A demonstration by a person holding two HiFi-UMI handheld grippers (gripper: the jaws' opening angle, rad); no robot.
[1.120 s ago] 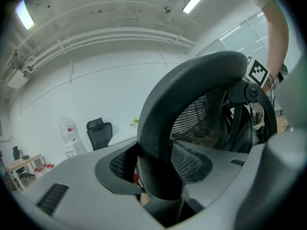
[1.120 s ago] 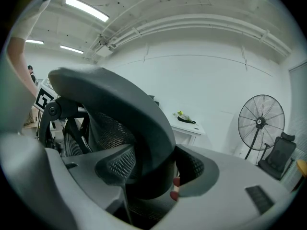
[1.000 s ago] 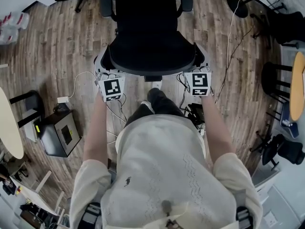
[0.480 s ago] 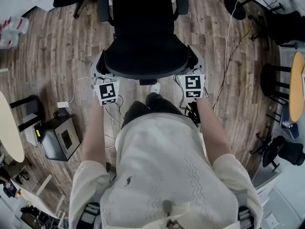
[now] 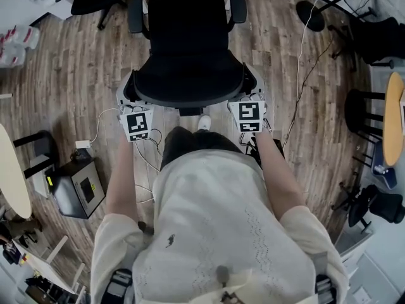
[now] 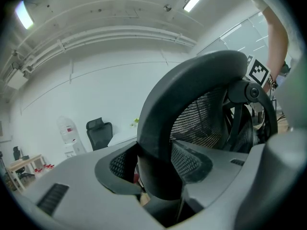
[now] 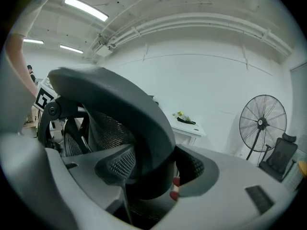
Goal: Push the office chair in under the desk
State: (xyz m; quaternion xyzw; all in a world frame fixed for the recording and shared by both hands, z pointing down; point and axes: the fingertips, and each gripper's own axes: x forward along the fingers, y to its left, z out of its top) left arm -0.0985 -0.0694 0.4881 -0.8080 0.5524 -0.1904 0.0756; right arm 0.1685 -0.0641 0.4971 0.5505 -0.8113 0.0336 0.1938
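seen from above, a person (image 5: 209,233) in a cream top stood on a wooden floor (image 5: 69,75), close behind a black office chair (image 5: 190,37) whose seat faced away from them. the chair stood out on the open floor, with loose cables (image 5: 104,116) lying near its base. both arms reached forward to the chair's curved mesh backrest (image 5: 190,84), one at each side edge.

the left gripper (image 6: 156,171) was clamped around the thick black rim of the backrest, its jaws spread wide and pressed against both faces of the rim. the right gripper (image 7: 153,169) held the opposite edge of the rim the same way. beyond the chair, a white bench (image 7: 187,126) stood against the far wall, well apart from it, with a standing fan (image 7: 263,123) off to one side.
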